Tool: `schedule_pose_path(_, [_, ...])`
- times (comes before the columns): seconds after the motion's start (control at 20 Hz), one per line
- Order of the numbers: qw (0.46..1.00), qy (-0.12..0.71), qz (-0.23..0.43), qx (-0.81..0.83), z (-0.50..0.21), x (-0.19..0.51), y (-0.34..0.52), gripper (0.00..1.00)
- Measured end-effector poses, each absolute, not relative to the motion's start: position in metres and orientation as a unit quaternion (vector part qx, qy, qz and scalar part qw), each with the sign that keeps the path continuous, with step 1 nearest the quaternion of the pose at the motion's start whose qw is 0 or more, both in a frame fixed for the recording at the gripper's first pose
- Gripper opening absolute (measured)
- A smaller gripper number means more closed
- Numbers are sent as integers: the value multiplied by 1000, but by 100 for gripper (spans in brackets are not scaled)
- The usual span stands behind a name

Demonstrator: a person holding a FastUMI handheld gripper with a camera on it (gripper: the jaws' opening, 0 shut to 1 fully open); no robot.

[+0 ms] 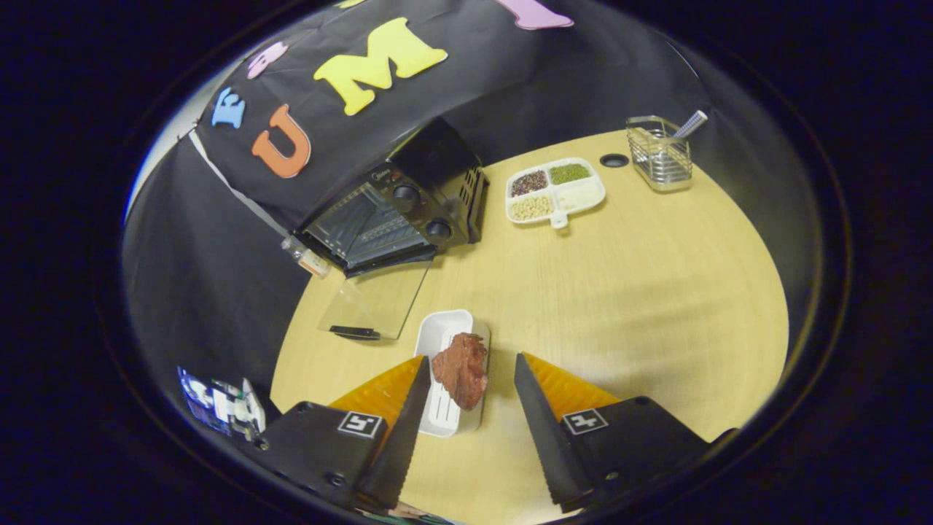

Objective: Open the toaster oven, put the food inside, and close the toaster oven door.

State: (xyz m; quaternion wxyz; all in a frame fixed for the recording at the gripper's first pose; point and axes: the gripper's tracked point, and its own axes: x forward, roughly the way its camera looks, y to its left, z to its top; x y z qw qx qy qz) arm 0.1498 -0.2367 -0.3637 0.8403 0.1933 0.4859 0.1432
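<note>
While the gripper (470, 364) hangs spread wide and gripping nothing, the brown piece of meat (461, 368) lies between its fingers, on a white rectangular tray (442, 334) on the wooden counter (627, 292). Beyond it the black toaster oven (408, 208) stands with its glass door (375, 299) dropped flat open. Further back: a white divided dish of grains (555, 191), a wire basket (660, 154).
</note>
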Motion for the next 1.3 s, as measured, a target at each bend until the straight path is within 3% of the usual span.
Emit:
schedule_pose_path(0.15, [813, 506, 159, 241, -374, 148, -232, 58])
schedule_pose_path(0.35, [805, 504, 167, 264, -370, 140, -224, 12])
schedule_pose_path(1.3, [904, 388, 178, -32, -264, 94, -89, 9])
